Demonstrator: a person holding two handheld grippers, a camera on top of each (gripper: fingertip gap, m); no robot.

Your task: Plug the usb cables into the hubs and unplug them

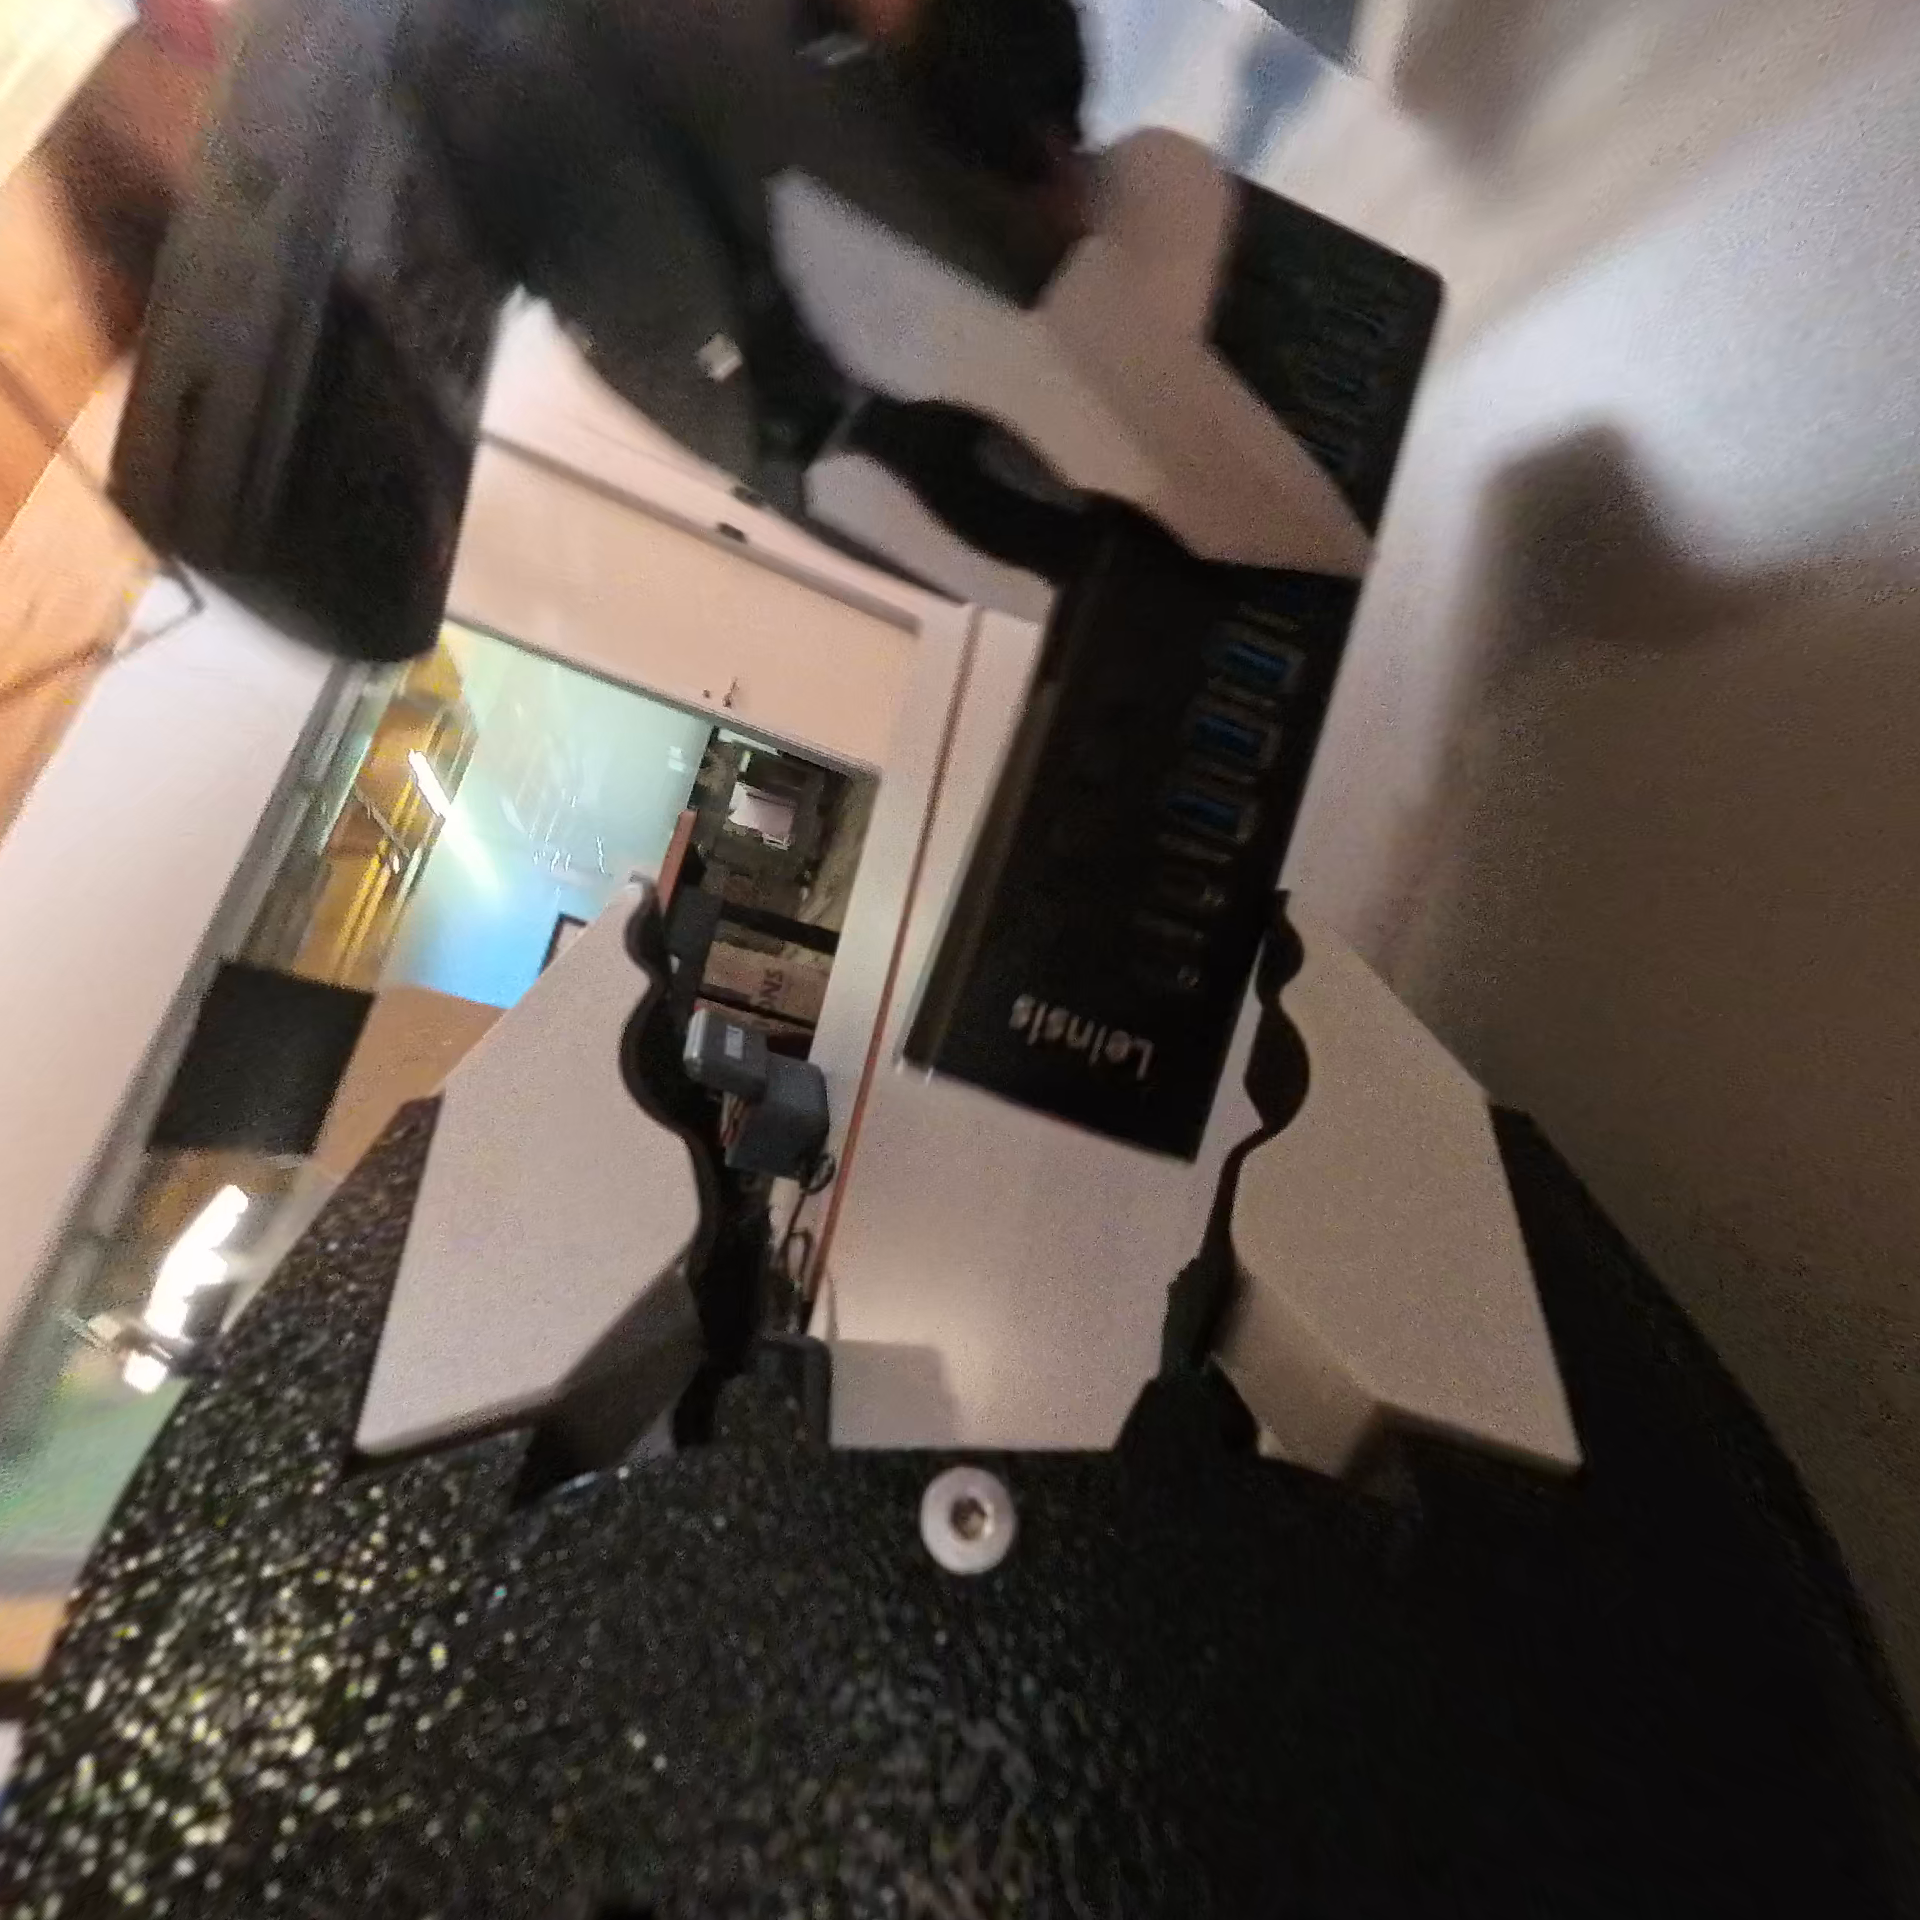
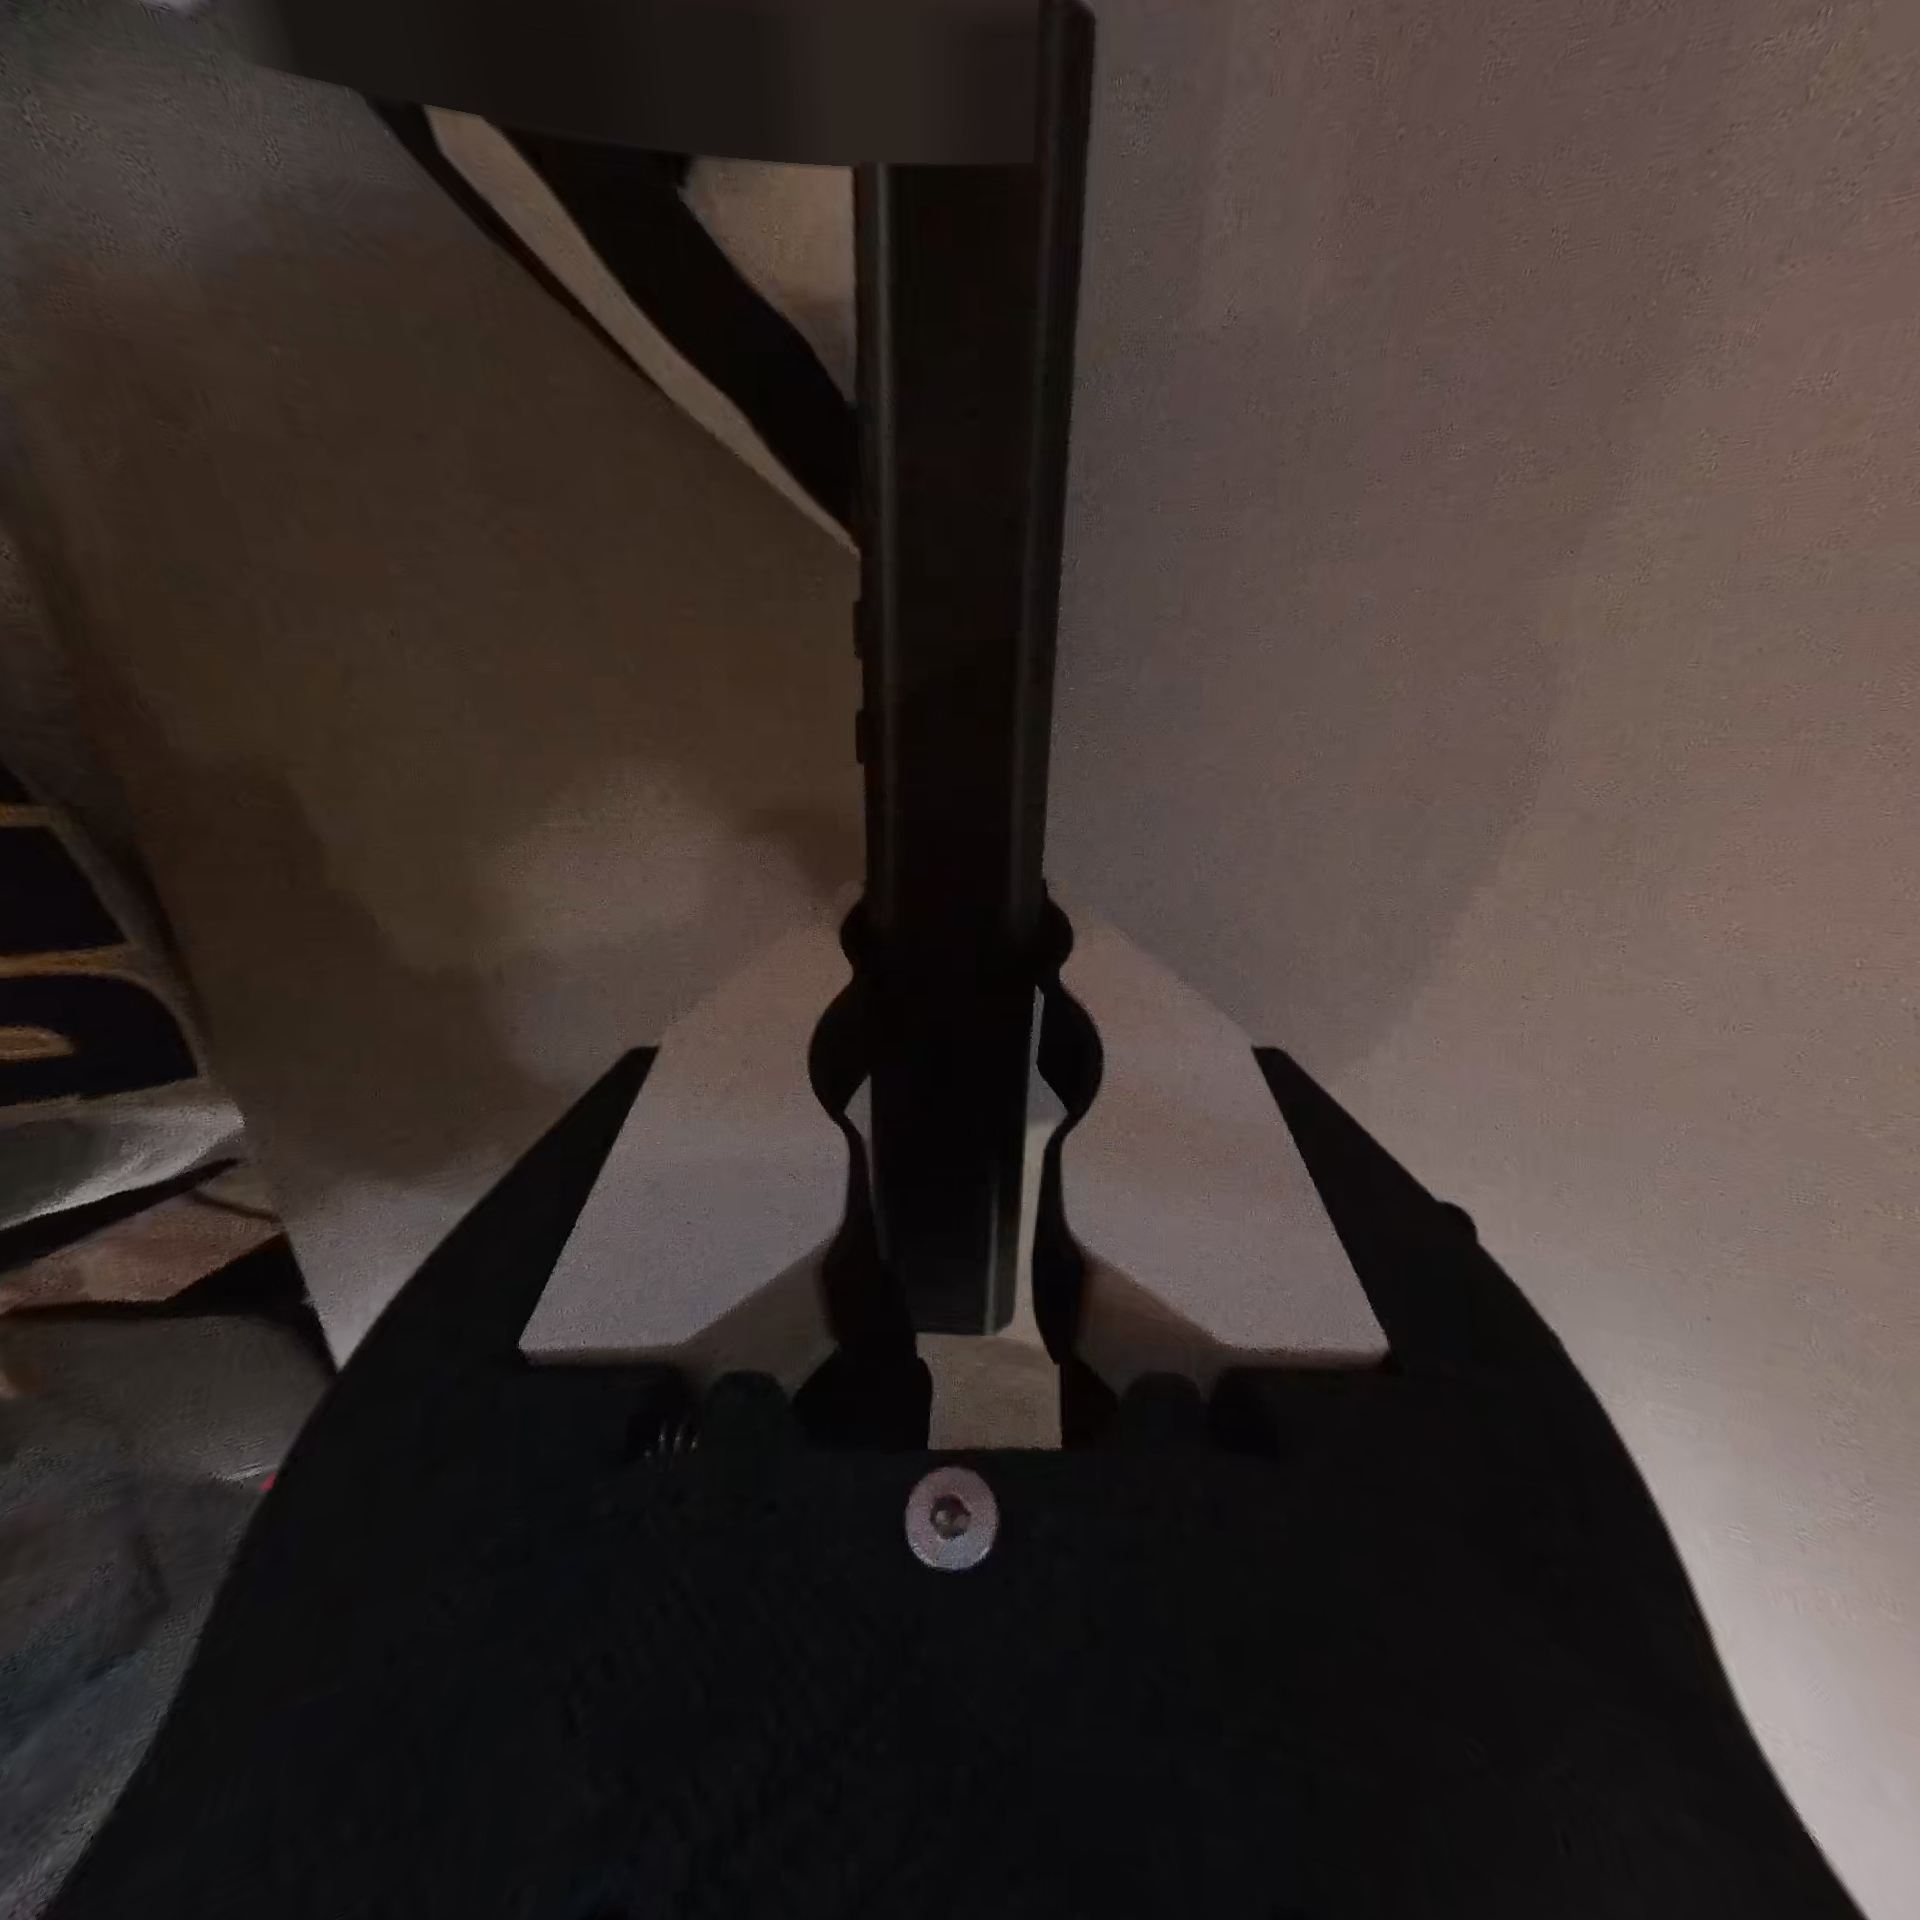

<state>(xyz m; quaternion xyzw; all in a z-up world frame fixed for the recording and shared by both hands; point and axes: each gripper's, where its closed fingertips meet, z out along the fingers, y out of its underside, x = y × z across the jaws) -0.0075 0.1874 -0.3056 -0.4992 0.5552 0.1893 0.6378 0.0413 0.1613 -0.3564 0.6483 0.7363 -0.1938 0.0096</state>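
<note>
The right gripper (image 2: 951, 935) is clamped on the black USB hub (image 2: 951, 675), seemingly to keep it steady on the pale table (image 2: 1455, 520), while the left gripper (image 1: 961, 925) hangs spread wide and empty beside it, with no cable I can make out.

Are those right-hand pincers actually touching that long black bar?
Touching. In the right wrist view, the right gripper has both fingertips pressed against the black hub's sides, no gap.
</note>
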